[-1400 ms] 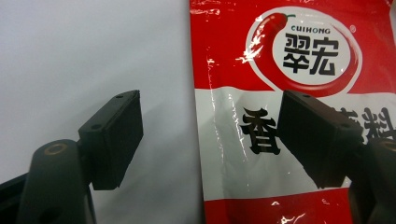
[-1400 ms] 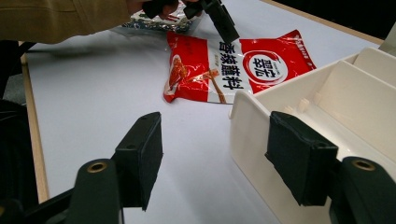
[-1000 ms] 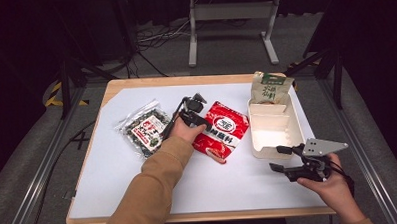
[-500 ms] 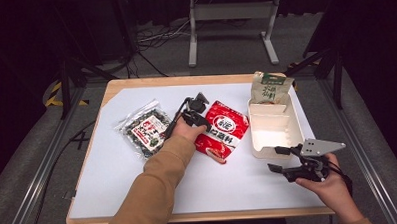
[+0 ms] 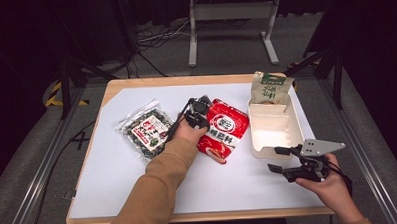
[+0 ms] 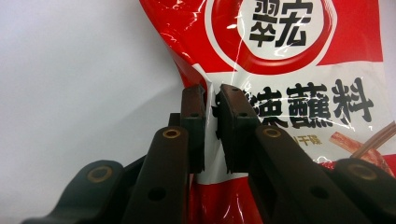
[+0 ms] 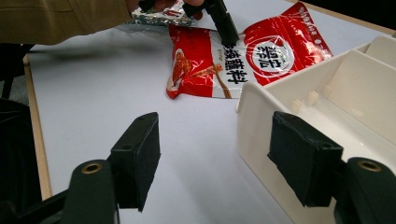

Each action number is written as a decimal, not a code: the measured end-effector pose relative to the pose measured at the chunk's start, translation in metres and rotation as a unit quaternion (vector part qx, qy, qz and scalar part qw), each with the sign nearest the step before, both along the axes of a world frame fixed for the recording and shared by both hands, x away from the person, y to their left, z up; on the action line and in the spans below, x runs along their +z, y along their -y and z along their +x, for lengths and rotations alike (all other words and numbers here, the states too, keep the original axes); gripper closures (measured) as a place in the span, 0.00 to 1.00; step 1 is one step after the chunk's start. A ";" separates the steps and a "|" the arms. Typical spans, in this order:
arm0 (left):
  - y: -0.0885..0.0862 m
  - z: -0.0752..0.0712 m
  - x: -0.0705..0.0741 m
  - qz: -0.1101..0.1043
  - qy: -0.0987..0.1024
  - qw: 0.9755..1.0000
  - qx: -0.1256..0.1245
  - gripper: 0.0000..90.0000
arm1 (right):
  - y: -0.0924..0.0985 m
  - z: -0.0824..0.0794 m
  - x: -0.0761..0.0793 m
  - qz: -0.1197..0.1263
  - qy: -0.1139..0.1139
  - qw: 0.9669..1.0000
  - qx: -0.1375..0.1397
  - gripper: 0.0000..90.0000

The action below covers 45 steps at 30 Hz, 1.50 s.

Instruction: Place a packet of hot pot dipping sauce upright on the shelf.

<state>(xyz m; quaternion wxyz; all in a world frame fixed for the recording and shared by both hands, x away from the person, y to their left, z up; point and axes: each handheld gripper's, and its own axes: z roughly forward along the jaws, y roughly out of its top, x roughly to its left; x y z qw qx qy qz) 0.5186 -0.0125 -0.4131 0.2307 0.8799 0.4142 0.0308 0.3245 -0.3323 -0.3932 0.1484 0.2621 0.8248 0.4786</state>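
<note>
Left gripper view: the left gripper, jaws just closing, pinches the edge of the red sachet, which lies on the white table beside the white tray. The right gripper hovers wide open, holding nothing, by the tray's corner.

a white-topped table carries a red packet, seaweed bag, green pouch and tray.

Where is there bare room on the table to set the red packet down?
The widest bare patch is the near part of the white sheet, between the sleeve and the right tool. The far-left corner behind the dark snack bag is free too. It is crowded between red packet and white tray.
</note>
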 end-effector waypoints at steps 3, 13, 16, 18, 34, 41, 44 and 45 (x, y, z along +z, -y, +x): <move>-0.004 -0.002 -0.001 -0.018 0.003 1.000 0.006 0.92 | 0.000 0.000 0.000 0.002 -0.002 1.000 -0.001 0.37; -0.013 -0.010 0.007 -0.047 0.022 0.999 0.008 0.94 | 0.000 0.000 -0.001 0.004 -0.005 1.000 -0.001 0.38; -0.016 -0.014 0.015 -0.060 0.031 0.998 0.006 0.94 | 0.000 0.001 -0.002 0.004 -0.007 1.000 0.000 0.38; -0.017 -0.017 0.019 -0.062 0.036 0.997 0.005 0.95 | 0.000 0.001 -0.002 0.004 -0.007 1.000 0.000 0.38; -0.039 -0.054 0.065 -0.100 0.126 0.987 -0.016 0.95 | -0.001 0.001 -0.001 -0.004 -0.014 1.000 -0.007 0.40; -0.049 -0.069 0.076 -0.120 0.148 0.981 -0.025 0.95 | -0.001 -0.001 0.007 0.008 0.005 1.000 -0.017 0.39; -0.057 -0.078 0.083 -0.136 0.166 0.976 -0.026 0.95 | -0.001 -0.001 0.012 0.019 0.012 0.999 -0.026 0.38; -0.059 -0.080 0.084 -0.140 0.170 0.975 -0.025 0.95 | -0.001 -0.001 0.013 0.026 0.012 0.999 -0.029 0.38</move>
